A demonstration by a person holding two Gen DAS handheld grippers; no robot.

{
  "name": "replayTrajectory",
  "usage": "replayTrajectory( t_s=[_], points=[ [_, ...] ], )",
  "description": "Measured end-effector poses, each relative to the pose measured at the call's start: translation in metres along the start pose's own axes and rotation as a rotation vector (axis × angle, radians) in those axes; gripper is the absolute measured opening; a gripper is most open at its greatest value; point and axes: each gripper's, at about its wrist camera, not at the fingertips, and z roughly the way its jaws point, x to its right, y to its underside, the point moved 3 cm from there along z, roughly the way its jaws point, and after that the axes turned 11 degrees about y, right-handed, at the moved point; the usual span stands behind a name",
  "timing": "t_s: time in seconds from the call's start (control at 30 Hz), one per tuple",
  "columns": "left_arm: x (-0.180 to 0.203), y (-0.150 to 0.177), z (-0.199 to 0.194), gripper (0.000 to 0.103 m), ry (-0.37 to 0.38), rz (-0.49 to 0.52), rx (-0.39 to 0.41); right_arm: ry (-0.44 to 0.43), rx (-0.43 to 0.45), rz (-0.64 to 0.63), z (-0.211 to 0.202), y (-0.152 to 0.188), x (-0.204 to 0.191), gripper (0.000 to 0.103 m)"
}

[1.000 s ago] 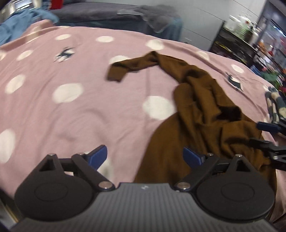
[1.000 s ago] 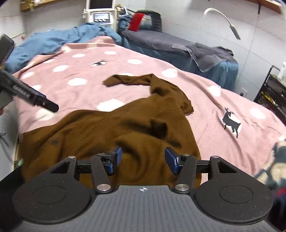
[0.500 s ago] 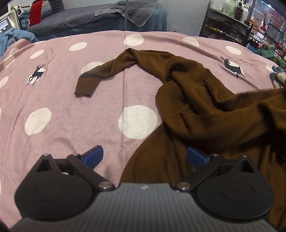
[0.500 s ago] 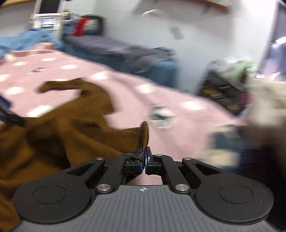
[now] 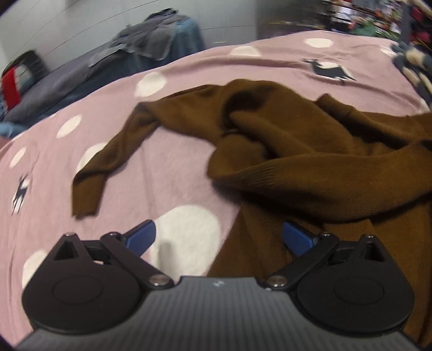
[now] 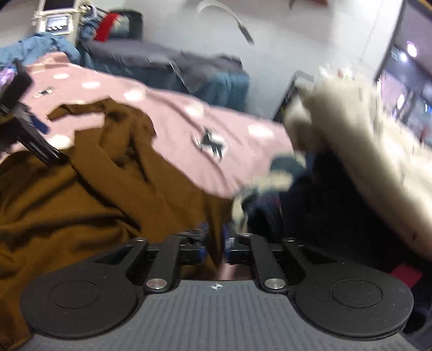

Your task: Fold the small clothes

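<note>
A brown knit sweater (image 5: pixel 310 162) lies crumpled on the pink polka-dot blanket (image 5: pixel 175 175), one sleeve (image 5: pixel 108 162) stretched to the left. My left gripper (image 5: pixel 218 237) is open and empty, low over the sweater's near left edge. In the right wrist view my right gripper (image 6: pixel 214 243) is nearly shut on the sweater's (image 6: pixel 94 194) edge, brown cloth between its pads. The left gripper's fingers (image 6: pixel 40 145) show at the far left of that view.
A pile of cream and dark clothes (image 6: pixel 337 162) lies at the blanket's right edge. A grey-blue bed (image 6: pixel 189 70) stands behind. Shelves (image 5: pixel 351 16) with clutter stand at the far right. The blanket carries black deer prints (image 5: pixel 329 70).
My right gripper shut on the sweater's edge and pulled it to the right, dragging a fold across. My left gripper stayed open and shifted its view rightward.
</note>
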Motion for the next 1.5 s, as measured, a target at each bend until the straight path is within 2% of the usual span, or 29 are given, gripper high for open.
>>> replayTrajectory(
  t_s=[0.03,0.07,0.1,0.13,0.2,0.3,0.37,0.4,0.53,0.67,0.7,0.77,0.8,0.83,0.87,0.93,0.97,1.0,1.03,1.07,1.1,1.17,1.23,1.3,1.37,1.43,1.47,1.5],
  points=[
    [0.001,-0.002,0.001,0.082,0.051,-0.006,0.002,-0.003,0.010,0.003,0.001,-0.004,-0.001,0.057],
    [0.002,-0.004,0.000,0.064,0.116,-0.028,0.005,-0.016,0.016,0.010,0.001,-0.007,-0.001,0.057],
    [-0.001,-0.006,0.001,0.050,0.168,-0.058,0.002,-0.030,0.016,0.020,0.002,-0.009,0.000,0.057],
    [-0.003,-0.006,0.001,0.044,0.207,-0.082,-0.001,-0.041,0.016,0.034,0.002,-0.010,0.000,0.057],
    [-0.005,-0.006,-0.001,0.022,0.262,-0.097,-0.011,-0.054,0.009,0.048,0.008,-0.014,-0.004,0.057],
    [-0.004,-0.005,-0.005,0.005,0.251,-0.091,-0.019,-0.072,-0.007,0.063,0.010,-0.016,-0.009,0.057],
    [-0.013,-0.004,-0.007,0.005,0.222,-0.133,0.015,-0.098,-0.010,0.083,0.011,-0.017,-0.010,0.057],
    [-0.022,-0.004,-0.010,0.005,0.202,-0.173,0.041,-0.103,-0.010,0.085,0.010,-0.018,-0.011,0.057],
    [-0.083,0.000,-0.051,0.004,0.067,-0.401,0.237,-0.123,0.021,0.077,0.007,-0.025,-0.015,0.058],
    [-0.142,0.034,-0.089,0.005,-0.085,-0.528,0.250,-0.235,0.061,0.056,0.014,-0.039,-0.034,0.066],
    [-0.155,0.046,-0.100,0.001,-0.160,-0.551,0.248,-0.262,0.080,0.036,0.015,-0.044,-0.042,0.069],
    [-0.179,0.073,-0.128,0.000,-0.406,-0.547,0.225,-0.289,0.112,0.004,0.020,-0.055,-0.059,0.075],
    [-0.191,0.087,-0.141,0.000,-0.453,-0.579,0.217,-0.308,0.116,-0.007,0.023,-0.060,-0.067,0.079],
    [-0.204,0.102,-0.153,0.000,-0.438,-0.636,0.225,-0.328,0.118,-0.009,0.028,-0.065,-0.074,0.080],
    [-0.215,0.114,-0.163,0.001,-0.417,-0.695,0.239,-0.351,0.114,-0.005,0.034,-0.071,-0.081,0.082],
    [-0.221,0.124,-0.171,0.011,-0.393,-0.715,0.231,-0.379,0.114,-0.019,0.048,-0.083,-0.094,0.086],
    [-0.220,0.125,-0.171,0.023,-0.374,-0.702,0.220,-0.357,0.121,-0.023,0.056,-0.089,-0.098,0.087],
    [-0.217,0.121,-0.168,0.044,-0.345,-0.689,0.218,-0.331,0.117,-0.026,0.067,-0.095,-0.101,0.094],
    [-0.212,0.116,-0.161,0.057,-0.300,-0.667,0.218,-0.307,0.101,-0.017,0.081,-0.101,-0.102,0.096],
    [-0.205,0.105,-0.148,0.078,-0.246,-0.642,0.216,-0.296,0.080,0.007,0.096,-0.106,-0.099,0.096],
    [-0.199,0.092,-0.136,0.087,-0.193,-0.621,0.211,-0.306,0.047,0.033,0.112,-0.109,-0.096,0.096],
    [-0.181,0.059,-0.103,0.088,-0.092,-0.565,0.192,-0.352,-0.053,0.069,0.143,-0.108,-0.090,0.096],
    [-0.171,0.023,-0.073,0.090,-0.039,-0.499,0.183,-0.385,-0.098,0.096,0.162,-0.103,-0.084,0.097],
    [-0.170,-0.010,-0.043,0.102,-0.037,-0.455,0.175,-0.443,-0.165,0.097,0.175,-0.096,-0.085,0.097],
    [-0.169,-0.039,-0.016,0.103,-0.030,-0.405,0.146,-0.499,-0.211,0.102,0.179,-0.091,-0.087,0.097],
    [-0.162,-0.063,0.012,0.103,-0.007,-0.329,0.101,-0.526,-0.201,0.100,0.176,-0.088,-0.088,0.097],
    [-0.158,-0.072,0.029,0.103,0.005,-0.279,0.058,-0.524,-0.199,0.100,0.174,-0.086,-0.088,0.095],
    [-0.153,-0.078,0.045,0.103,-0.002,-0.224,0.013,-0.523,-0.197,0.102,0.174,-0.086,-0.089,0.087]
  ],
)
